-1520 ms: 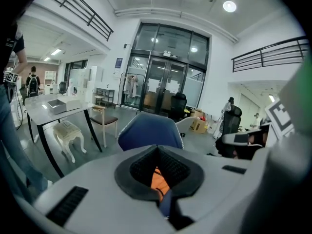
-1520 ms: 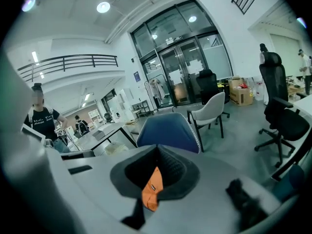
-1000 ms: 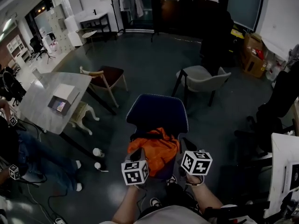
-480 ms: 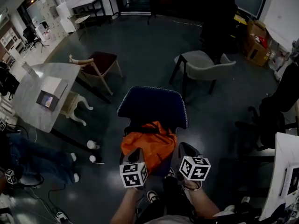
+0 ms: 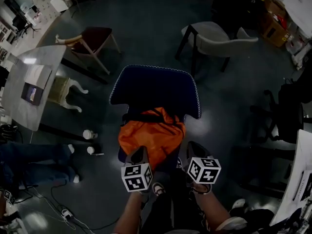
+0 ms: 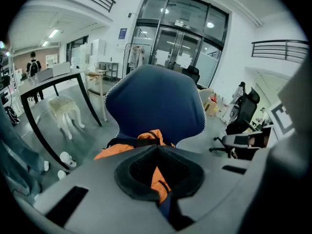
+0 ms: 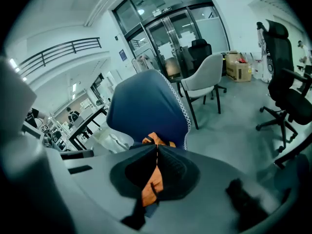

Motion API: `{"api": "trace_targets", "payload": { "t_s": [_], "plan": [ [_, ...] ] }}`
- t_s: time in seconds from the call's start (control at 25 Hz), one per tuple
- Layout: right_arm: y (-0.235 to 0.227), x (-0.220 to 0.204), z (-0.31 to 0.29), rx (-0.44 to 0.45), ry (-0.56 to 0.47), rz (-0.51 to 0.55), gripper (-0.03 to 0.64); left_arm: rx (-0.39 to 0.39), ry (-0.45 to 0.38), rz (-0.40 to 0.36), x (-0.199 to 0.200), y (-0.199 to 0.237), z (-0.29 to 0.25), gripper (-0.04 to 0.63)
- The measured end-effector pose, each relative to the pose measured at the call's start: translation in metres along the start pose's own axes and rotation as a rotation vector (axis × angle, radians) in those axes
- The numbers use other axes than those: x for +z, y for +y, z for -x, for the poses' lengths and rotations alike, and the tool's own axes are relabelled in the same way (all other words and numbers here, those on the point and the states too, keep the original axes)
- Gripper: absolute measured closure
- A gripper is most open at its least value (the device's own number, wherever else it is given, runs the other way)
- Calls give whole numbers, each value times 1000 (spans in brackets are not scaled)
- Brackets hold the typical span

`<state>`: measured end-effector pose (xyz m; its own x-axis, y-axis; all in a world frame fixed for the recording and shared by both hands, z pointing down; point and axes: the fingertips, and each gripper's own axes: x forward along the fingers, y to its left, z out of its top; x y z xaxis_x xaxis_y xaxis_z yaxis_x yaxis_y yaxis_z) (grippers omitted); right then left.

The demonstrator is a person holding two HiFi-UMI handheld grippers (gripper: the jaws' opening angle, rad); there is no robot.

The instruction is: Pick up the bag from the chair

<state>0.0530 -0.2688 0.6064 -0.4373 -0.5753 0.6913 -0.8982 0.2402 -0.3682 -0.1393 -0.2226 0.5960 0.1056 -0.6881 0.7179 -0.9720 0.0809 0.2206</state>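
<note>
An orange bag (image 5: 151,136) with a black strap lies on the seat of a dark blue chair (image 5: 155,89). It also shows past the jaws in the left gripper view (image 6: 155,136) and the right gripper view (image 7: 157,140). My left gripper (image 5: 140,153) hovers over the bag's near left edge, its tips together (image 6: 157,148) with nothing between them. My right gripper (image 5: 191,146) hangs just off the bag's near right corner, also shut (image 7: 157,147) and empty. Neither visibly touches the bag.
A grey armchair (image 5: 217,37) stands behind the blue chair at the right, and a wooden chair with a dark red seat (image 5: 95,35) at the left. A white table (image 5: 27,87), a pale stool (image 5: 61,89), two cups (image 5: 87,134) and a person's legs (image 5: 34,157) fill the left. A black office chair (image 5: 285,111) is at the right.
Both grippers have sunk toward the bag, and the view has tipped further down. The chair and bag now look larger and closer. Both sets of jaws stay shut.
</note>
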Motion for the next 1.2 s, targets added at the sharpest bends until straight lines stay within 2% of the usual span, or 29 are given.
{"api": "trace_targets", "payload": {
  "t_s": [0.2,0.32,0.6,0.88,1.2],
  "plan": [
    [-19,-36,-34,-15,58,-22,584,8,45,9,-32,11,-34,583],
    [-27,-56,-48,-16,98,-29,584,23,75,41,-51,14,-48,583],
    [-41,-87,-77,-13,146,-21,584,28,119,72,-89,21,-75,583],
    [-48,-104,-90,-19,177,3,584,33,149,97,-112,21,-87,583],
    [-46,-98,-108,-32,169,2,582,27,163,123,-116,27,-97,583]
  ]
}}
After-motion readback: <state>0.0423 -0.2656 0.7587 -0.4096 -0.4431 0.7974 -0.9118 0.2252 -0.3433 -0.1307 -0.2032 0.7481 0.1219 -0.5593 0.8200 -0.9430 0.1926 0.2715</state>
